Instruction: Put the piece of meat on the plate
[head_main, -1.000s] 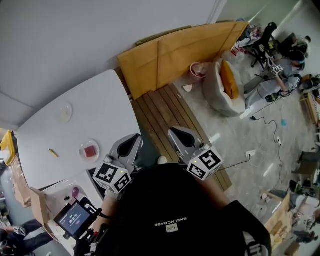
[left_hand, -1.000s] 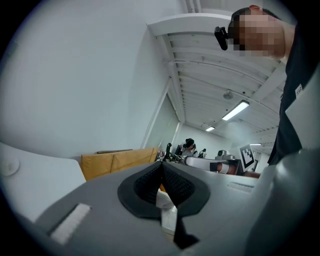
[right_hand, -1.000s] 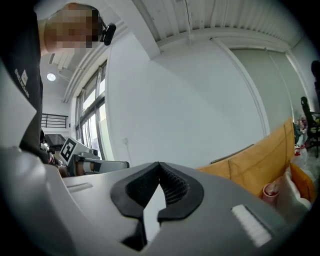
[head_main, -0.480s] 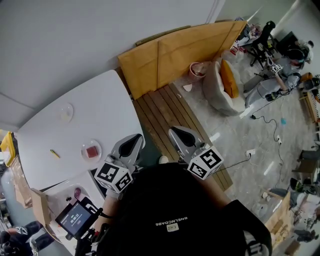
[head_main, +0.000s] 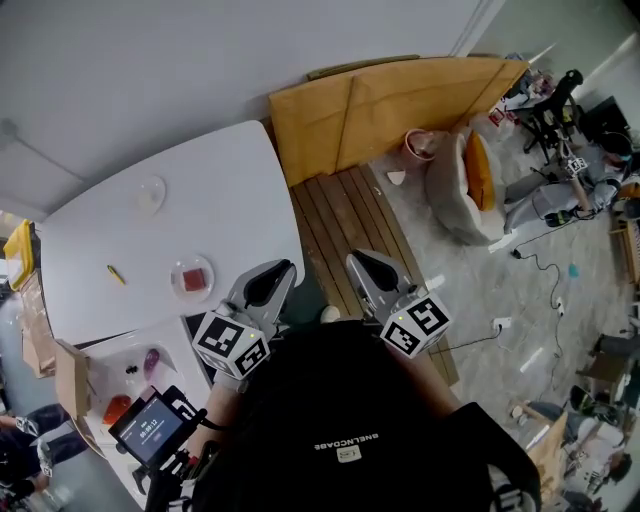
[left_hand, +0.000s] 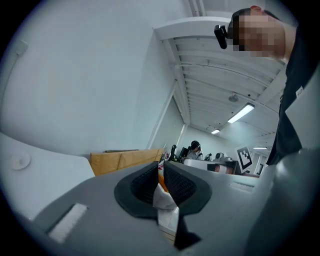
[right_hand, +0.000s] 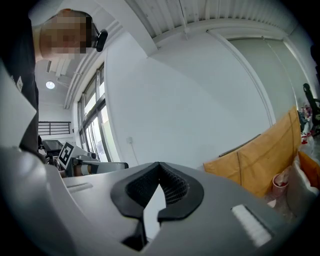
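A red piece of meat (head_main: 193, 276) lies on a small clear plate (head_main: 176, 283) on the white table (head_main: 220, 190), near its front edge. My left gripper (head_main: 287, 266) hovers to the right of that plate, just off the table's corner, and points away from me. Its jaws are shut with nothing between them (left_hand: 161, 166). My right gripper (head_main: 352, 257) is further right, over the wooden slats, also shut and empty (right_hand: 159, 164). Neither gripper touches the plate or the meat.
A second small plate (head_main: 151, 193) and a yellow pencil-like stick (head_main: 116, 274) lie on the table. Brown cardboard sheets (head_main: 390, 105) lean on the wall behind a slatted wooden platform (head_main: 345, 215). A beanbag (head_main: 462, 180) and seated people are at the right. A handheld screen (head_main: 150, 428) is near my left.
The head view has swung, so the table and plate sit further right and lower in the frame. Both grippers stay shut and keep nearly the same place before me.
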